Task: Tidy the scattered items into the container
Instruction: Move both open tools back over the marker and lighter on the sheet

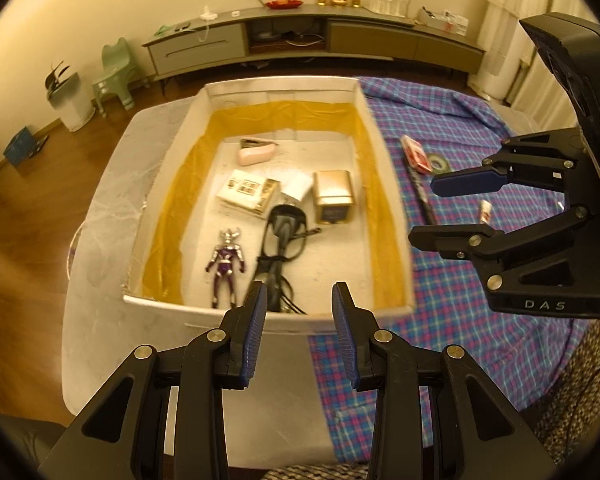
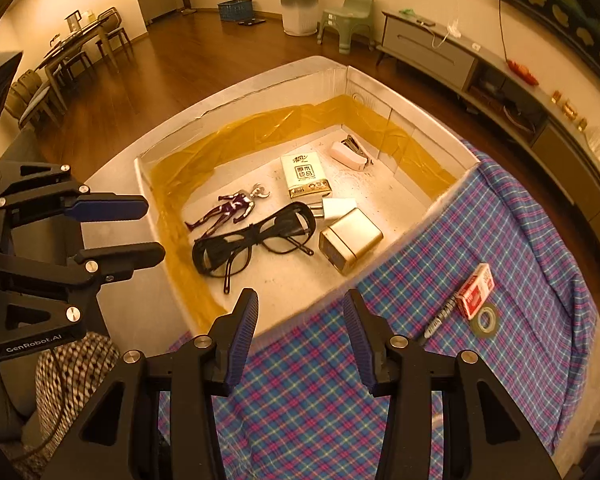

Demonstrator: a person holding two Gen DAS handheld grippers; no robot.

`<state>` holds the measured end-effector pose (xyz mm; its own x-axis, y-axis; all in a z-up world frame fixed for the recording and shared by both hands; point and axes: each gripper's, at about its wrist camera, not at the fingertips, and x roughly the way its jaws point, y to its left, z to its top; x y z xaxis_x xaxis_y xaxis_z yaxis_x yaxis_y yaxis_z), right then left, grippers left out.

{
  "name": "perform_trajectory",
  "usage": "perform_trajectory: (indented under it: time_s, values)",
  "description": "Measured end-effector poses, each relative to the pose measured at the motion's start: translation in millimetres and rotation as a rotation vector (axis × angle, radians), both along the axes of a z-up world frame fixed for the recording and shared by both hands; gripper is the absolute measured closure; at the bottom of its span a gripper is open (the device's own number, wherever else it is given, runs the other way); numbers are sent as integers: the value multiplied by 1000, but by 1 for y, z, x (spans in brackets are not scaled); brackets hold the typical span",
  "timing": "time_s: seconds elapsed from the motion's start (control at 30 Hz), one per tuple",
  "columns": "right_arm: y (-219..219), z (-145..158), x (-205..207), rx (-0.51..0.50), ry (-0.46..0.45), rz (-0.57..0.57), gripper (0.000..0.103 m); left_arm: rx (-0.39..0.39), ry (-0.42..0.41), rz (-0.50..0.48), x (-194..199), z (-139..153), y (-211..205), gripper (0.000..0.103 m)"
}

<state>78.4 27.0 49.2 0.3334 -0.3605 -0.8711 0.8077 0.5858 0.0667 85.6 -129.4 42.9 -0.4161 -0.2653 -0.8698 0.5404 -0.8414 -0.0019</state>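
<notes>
Both black two-finger grippers, left [image 1: 299, 298] and right [image 2: 300, 306], hang spread and empty over the near rim of the white cardboard box [image 2: 240, 88].
Black glasses [image 2: 256, 236], purple toy figure [image 2: 228, 210] and gold tin [image 2: 350, 240] lie inside; right of it, a red card pack [image 2: 476, 290] and tape roll [image 2: 486, 320] rest on the plaid cloth [image 2: 320, 380].

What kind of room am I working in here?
Most likely a home living room. A long TV cabinet runs along the wall, a dining table with chairs stands further back on the wood floor, and a small green kid's chair sits beside a potted plant.
</notes>
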Motion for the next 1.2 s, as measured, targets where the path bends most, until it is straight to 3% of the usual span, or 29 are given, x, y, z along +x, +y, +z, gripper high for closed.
perform_trajectory:
  time_s: [0.3, 0.57, 0.93, 1.2]
  values:
    - [36, -1, -26, -38, 0, -14, 55, 1, -17, -40, -6, 4, 41, 67]
    - [58, -14, -62, -5, -51, -61, 54, 25, -38, -94, -14, -3, 83, 67]
    - [113, -61, -128, 79, -142, -163, 54, 67, -76, -166, -43, -27, 136, 67]
    - [111, -94, -196, 139, -221, -320, 54, 103, -75, -180, -80, -47, 154, 65]
